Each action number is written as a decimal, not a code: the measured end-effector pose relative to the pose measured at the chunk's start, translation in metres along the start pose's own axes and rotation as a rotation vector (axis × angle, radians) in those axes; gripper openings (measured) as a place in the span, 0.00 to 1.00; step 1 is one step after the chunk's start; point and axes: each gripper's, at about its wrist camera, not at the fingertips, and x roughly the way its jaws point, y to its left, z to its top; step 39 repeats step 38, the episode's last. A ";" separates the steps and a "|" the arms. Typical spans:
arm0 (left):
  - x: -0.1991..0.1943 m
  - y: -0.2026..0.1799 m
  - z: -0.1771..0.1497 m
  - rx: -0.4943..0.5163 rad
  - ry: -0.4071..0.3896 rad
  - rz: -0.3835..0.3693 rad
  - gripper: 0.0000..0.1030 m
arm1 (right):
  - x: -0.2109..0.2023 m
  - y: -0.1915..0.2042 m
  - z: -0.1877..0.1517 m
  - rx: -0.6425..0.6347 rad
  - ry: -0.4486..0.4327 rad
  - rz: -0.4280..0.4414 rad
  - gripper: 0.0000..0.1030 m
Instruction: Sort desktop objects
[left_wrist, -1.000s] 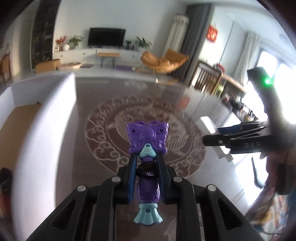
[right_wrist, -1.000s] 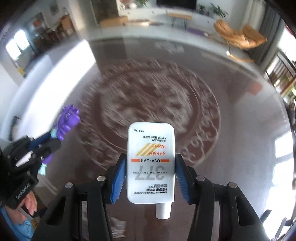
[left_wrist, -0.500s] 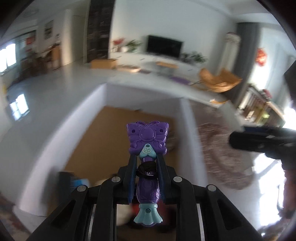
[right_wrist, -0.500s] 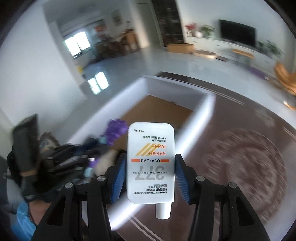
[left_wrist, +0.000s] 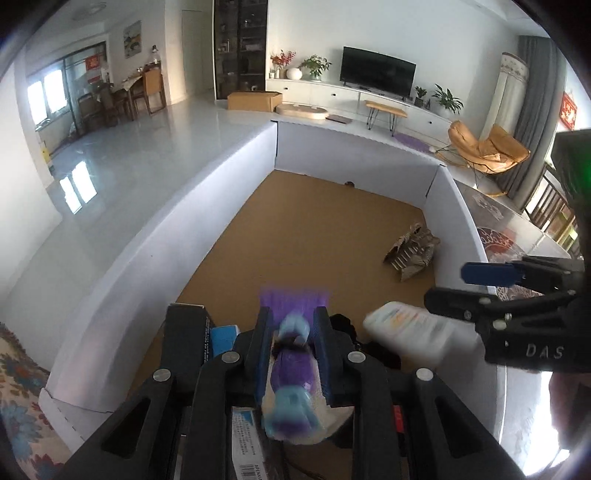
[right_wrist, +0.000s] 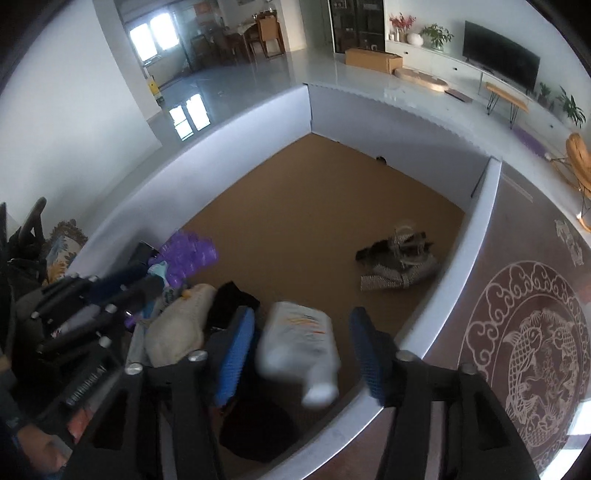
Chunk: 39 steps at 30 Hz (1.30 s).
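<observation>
A white-walled box with a brown cardboard floor lies under both grippers. My left gripper points down into its near end, jaws opening. The purple butterfly toy is blurred between the blue pads and slipping down out of them. My right gripper hangs just to the right, jaws opening wide. The white sunscreen bottle drops between its fingers with a gap on each side. In the left wrist view the bottle shows blurred below the right gripper.
A patterned pouch lies by the box's right wall. At the near end sit a cream plush, black cloth and a black carton. The dark table with a koi pattern extends right of the box.
Both grippers swung left from over the patterned table to over the box. Their jaws widened, and the purple toy and the sunscreen bottle came loose and are falling.
</observation>
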 end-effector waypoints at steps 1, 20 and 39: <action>-0.002 0.000 -0.003 -0.002 -0.003 0.008 0.44 | -0.001 -0.001 -0.002 0.002 -0.004 -0.005 0.71; -0.080 0.002 -0.017 -0.162 -0.190 0.110 1.00 | -0.038 0.007 -0.005 -0.035 -0.099 -0.053 0.84; -0.087 0.012 -0.022 -0.234 -0.188 0.157 1.00 | -0.035 0.002 -0.012 -0.030 -0.104 -0.025 0.84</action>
